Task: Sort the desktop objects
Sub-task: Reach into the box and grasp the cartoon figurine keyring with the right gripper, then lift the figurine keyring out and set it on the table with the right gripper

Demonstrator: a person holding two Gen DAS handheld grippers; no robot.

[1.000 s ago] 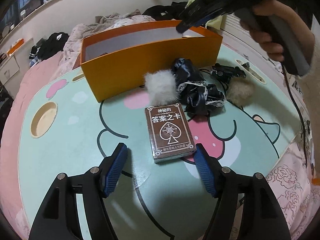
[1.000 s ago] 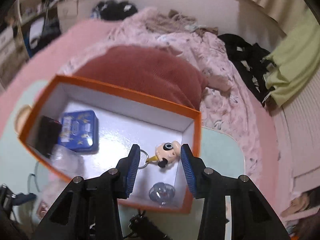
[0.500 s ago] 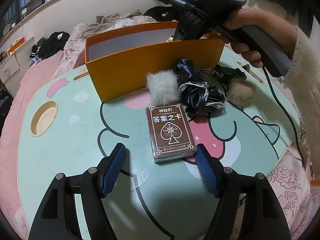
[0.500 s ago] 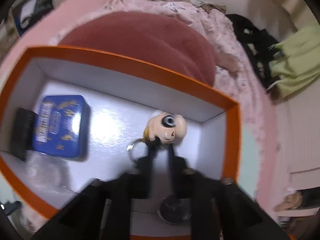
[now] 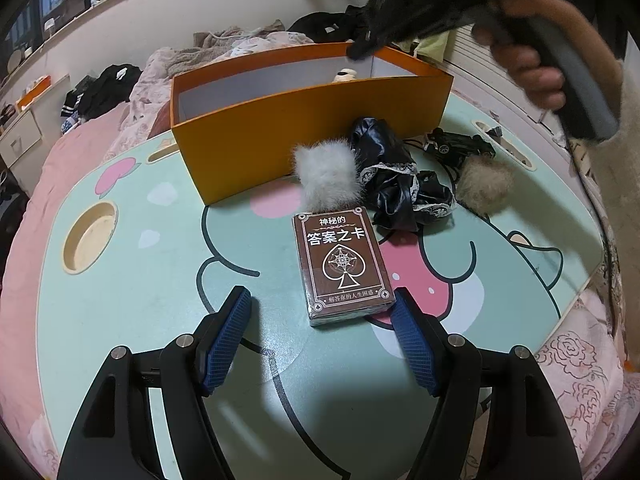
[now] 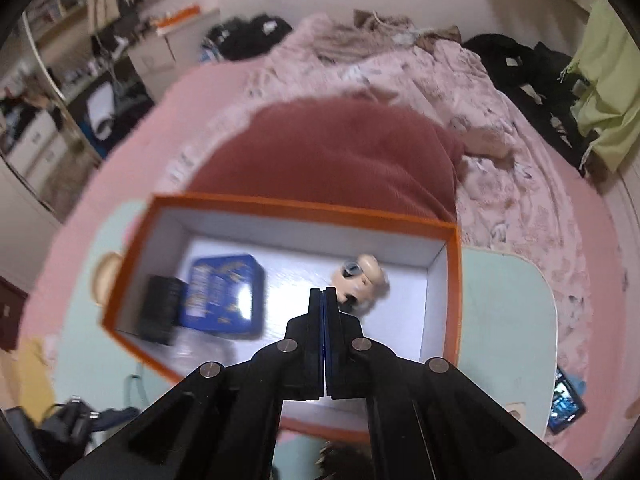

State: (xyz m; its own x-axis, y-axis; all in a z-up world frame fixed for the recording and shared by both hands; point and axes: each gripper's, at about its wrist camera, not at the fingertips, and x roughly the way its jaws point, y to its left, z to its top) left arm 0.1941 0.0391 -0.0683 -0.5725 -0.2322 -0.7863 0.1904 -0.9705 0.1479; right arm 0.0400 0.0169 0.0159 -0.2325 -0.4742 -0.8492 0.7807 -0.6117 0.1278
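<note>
An orange box (image 5: pixel 304 128) (image 6: pixel 452 280) stands at the back of the cartoon-print table (image 5: pixel 120 280). My right gripper (image 6: pixel 324 292) (image 5: pixel 358 51) hovers over the box's right part with its jaws pressed together. A small doll-head keychain (image 6: pixel 362 276) (image 5: pixel 345 75) hangs right at its tips, raised inside the box; where it is pinched is hidden. My left gripper (image 5: pixel 320 294) is open low over the table. A brown card deck (image 5: pixel 342 264) lies flat with its near end between the fingers, and the pads do not touch it.
In the box lie a blue tin (image 6: pixel 224 296) and a black item (image 6: pixel 160 308). Behind the deck sit a white pompom (image 5: pixel 326 176), black lace cloth (image 5: pixel 396 192), a brown pompom (image 5: pixel 484 186) and a black cable bundle (image 5: pixel 460 146). A round cup hole (image 5: pixel 90 236) is at the table's left.
The right gripper dipped into the box, shut at the doll keychain and rose again; the doll now sits higher and nearer the far wall. The left gripper and deck kept still.
</note>
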